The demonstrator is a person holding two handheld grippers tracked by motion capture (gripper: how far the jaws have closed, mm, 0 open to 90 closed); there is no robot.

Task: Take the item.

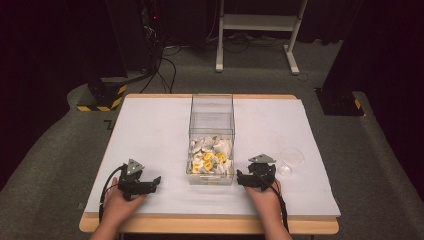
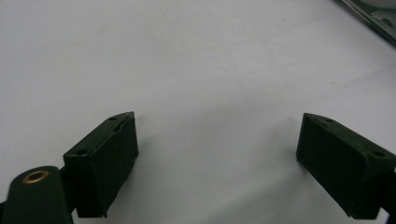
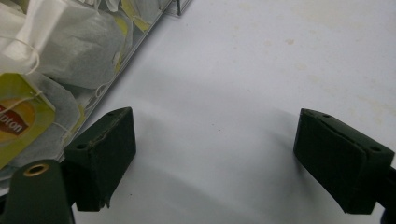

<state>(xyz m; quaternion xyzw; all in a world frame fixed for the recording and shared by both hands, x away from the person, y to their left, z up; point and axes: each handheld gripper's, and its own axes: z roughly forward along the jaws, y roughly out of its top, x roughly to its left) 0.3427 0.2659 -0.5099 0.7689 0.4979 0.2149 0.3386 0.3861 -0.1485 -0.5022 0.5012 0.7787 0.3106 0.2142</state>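
A clear box (image 1: pixel 212 145) of tea bags (image 1: pixel 210 159) was seen mid-frame on the counter (image 1: pixel 150 130), long side running away. Both the left gripper (image 1: pixel 150 184) and right gripper (image 1: pixel 246 178) were held open and empty; the right was nearer.

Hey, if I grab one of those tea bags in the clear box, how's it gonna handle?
A tea bag probably feels light and floppy, since its paper pouch looks thin and crumpled. Its string and yellow tag may snag on neighbouring bags heaped in the clear box.
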